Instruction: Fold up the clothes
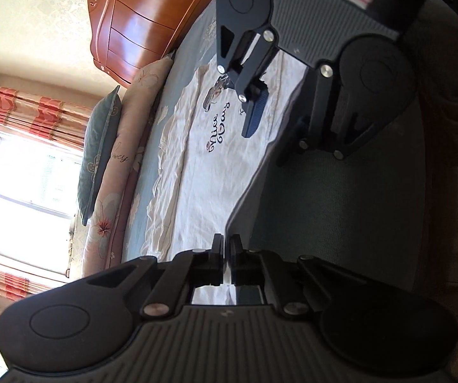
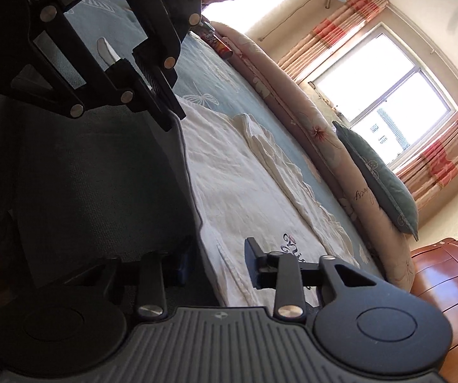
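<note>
A white T-shirt (image 1: 203, 166) printed with dark script lettering lies spread flat, creased along one side, on the pale blue bedspread (image 1: 152, 172) of the bed. The left gripper (image 1: 228, 255) sits low at the shirt's near edge with its fingers drawn almost together, only a thin gap showing; whether cloth is caught between them cannot be told. The right gripper (image 2: 217, 257) hovers over the shirt's edge with its fingers wide apart, holding nothing. A grey-green cushion (image 2: 379, 175) leans against the floral bolster (image 2: 296, 105) along the far side, below the window (image 2: 388, 95).
</note>
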The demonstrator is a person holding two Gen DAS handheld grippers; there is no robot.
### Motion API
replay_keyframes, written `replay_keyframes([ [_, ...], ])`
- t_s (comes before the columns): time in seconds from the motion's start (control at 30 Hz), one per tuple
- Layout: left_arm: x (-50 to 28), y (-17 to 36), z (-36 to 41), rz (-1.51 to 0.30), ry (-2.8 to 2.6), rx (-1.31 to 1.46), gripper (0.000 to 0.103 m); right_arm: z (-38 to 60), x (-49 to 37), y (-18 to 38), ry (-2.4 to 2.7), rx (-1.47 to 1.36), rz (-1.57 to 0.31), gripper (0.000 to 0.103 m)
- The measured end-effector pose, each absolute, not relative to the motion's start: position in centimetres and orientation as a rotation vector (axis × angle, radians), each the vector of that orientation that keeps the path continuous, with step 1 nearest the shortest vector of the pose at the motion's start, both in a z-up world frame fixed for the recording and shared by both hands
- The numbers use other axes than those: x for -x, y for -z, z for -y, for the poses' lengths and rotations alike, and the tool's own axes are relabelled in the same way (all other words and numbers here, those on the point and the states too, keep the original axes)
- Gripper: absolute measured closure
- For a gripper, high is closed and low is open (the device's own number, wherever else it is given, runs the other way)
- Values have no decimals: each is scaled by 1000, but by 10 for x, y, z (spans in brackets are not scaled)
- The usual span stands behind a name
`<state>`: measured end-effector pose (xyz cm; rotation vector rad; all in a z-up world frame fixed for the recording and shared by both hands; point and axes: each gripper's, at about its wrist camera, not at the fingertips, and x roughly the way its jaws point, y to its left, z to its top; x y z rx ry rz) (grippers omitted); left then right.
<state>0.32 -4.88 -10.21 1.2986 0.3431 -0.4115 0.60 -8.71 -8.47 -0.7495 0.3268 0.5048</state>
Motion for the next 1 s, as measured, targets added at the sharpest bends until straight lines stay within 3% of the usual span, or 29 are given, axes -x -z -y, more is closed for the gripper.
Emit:
replay_keyframes([
  [0.17,0,107,49,-340,442,-1288,89,72,-12,90,-487,849,-312,91],
  [0.23,4,109,54,-313,455,-1290,73,70,-13,88,-489,860,-314,92],
  [0.27,6,111,57,-289,457,-1291,58,71,-13,87,-491,862,-313,92],
  [0.3,8,113,60,-259,456,-1292,50,71,-13,86,-492,867,-309,92],
  [0.4,1,118,71,-238,440,-1303,48,71,-12,83,-495,870,-308,92],
  [0.47,-8,119,75,-256,424,-1288,53,71,-12,83,-496,864,-309,92],
  [0.57,-20,117,77,-292,395,-1256,96,72,-13,82,-496,849,-315,92],
  [0.7,-24,109,72,-312,370,-1225,99,76,-11,91,-468,876,-307,83],
  [1.0,-25,101,70,-327,359,-1215,98,136,-18,119,-270,1021,-386,82],
])
